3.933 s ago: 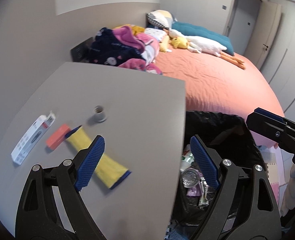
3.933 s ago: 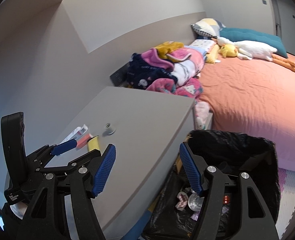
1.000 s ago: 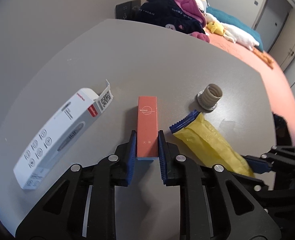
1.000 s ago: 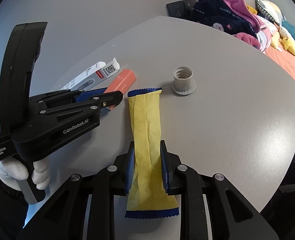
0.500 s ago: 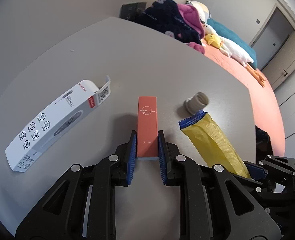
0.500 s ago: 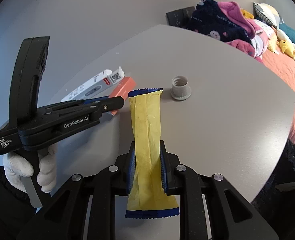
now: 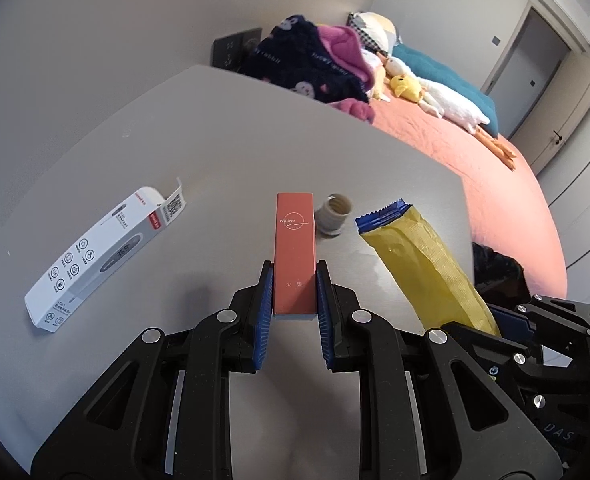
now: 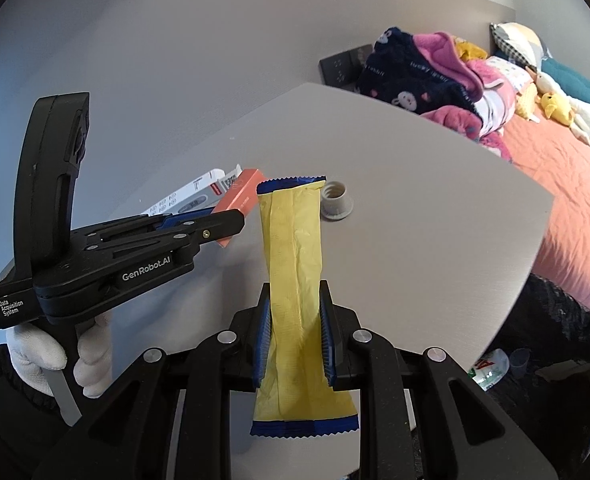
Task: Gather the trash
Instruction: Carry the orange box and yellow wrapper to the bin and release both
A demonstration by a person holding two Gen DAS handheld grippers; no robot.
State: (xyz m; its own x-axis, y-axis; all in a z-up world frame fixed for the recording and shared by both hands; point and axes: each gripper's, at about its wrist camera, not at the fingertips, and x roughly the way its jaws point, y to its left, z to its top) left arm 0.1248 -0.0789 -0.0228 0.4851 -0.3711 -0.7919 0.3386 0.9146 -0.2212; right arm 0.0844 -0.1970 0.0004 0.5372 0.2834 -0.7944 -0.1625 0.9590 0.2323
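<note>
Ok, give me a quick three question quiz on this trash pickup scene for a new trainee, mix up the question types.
1. True or false: the left tool is clamped on the orange box.
2. What does the right tool hold? A) white thermometer box B) yellow wrapper C) grey threaded cap
3. Name the two items left lying on the grey table.

Key:
1. True; its pads press both sides of the box.
2. B, the yellow wrapper.
3. The white thermometer box and the grey threaded cap.
</note>
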